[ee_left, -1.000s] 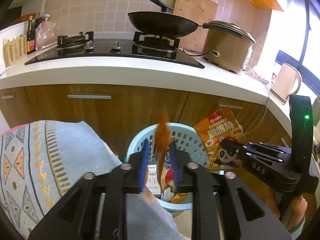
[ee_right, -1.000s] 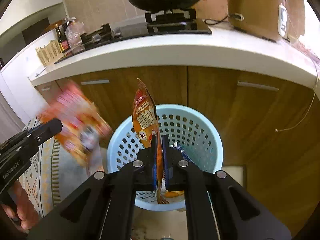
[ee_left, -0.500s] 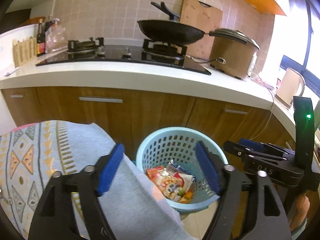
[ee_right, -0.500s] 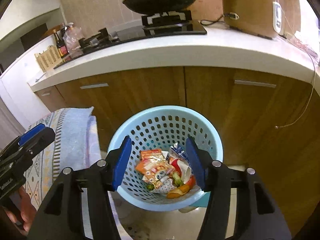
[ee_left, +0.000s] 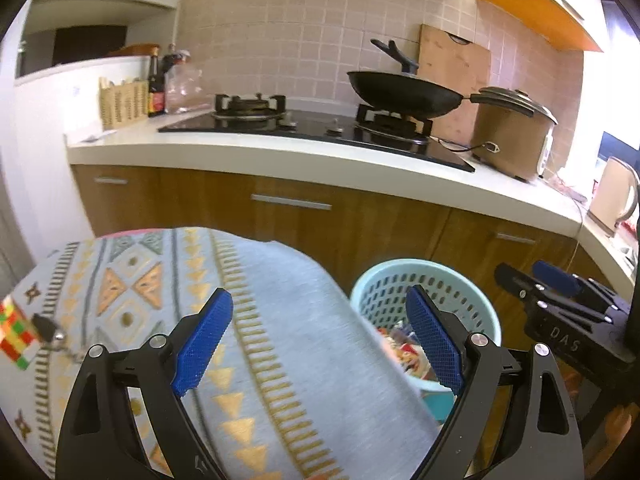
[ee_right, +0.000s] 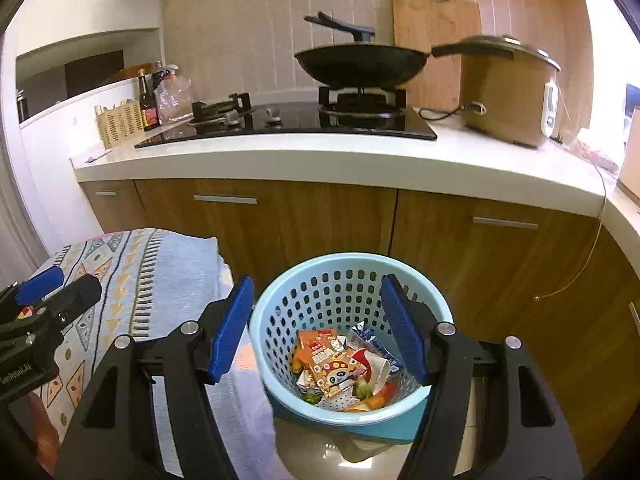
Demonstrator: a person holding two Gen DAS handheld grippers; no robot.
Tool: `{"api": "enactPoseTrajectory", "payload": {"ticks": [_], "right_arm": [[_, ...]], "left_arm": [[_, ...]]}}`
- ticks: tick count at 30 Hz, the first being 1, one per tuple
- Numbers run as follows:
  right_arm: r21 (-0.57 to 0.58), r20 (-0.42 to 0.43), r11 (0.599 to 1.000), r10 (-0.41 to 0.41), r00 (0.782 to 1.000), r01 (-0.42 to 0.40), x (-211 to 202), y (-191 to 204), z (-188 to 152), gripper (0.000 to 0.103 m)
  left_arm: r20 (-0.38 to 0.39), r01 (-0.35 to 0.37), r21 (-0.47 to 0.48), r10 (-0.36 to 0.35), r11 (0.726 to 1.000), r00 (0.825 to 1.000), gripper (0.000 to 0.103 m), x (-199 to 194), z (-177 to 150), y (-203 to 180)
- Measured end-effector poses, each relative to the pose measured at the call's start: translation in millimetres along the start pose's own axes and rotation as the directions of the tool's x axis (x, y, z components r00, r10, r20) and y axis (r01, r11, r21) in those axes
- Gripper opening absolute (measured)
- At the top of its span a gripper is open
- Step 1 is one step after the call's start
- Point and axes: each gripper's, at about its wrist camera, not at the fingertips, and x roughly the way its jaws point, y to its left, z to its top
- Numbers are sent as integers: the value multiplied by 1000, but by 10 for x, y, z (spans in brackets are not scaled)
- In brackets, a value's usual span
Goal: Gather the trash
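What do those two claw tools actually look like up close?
Both the left gripper and the right gripper are black, jointed frames with silver rivets, ending in two fingers faced with textured blue pads. White lettering marks their sides. No cables or sleeves show.

Open basket (ee_right: pixel 280 312) mouth beneath the right claw (ee_right: pixel 320 330); patterned cloth (ee_right: pixel 160 276) just left, cabinet fronts (ee_right: pixel 320 220) behind.

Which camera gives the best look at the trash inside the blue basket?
The right wrist view: it looks down into the basket, showing the snack wrappers clearly. In the left wrist view, the patterned cloth hides most of the basket; only a blurred sliver of wrappers shows.
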Motion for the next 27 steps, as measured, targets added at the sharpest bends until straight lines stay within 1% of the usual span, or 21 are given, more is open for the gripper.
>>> {"api": "enactPoseTrajectory", "payload": {"ticks": [4,7,9,12,16,27], "right_arm": [[-3,29,1000,-2,1000,2,-134,98,-39,62],[-4,45,1000,6,999,-6,-234,157,-70,62],[-4,51,1000,6,999,-6,-294,196,-108,62],[-3,59,1000,5,998,-4,-340,220,-155,62],[-6,49,1000,6,999,-6,-377,282,-232,63],[-33,58,999,-4,998,6,-553,429,-416,64]], "left_arm": [[40,-49,8,49,999,998,86,-197,-88,42],[54,-94,27,93,995,994,86,-315,-170,52],[60,-110,29,108,994,992,87,-378,-214,73],[63,-110,27,108,994,992,87,-477,-276,109],[68,-124,7,123,992,990,90,-599,-362,178],[69,-145,-17,146,989,987,91,-851,-619,303]]}}
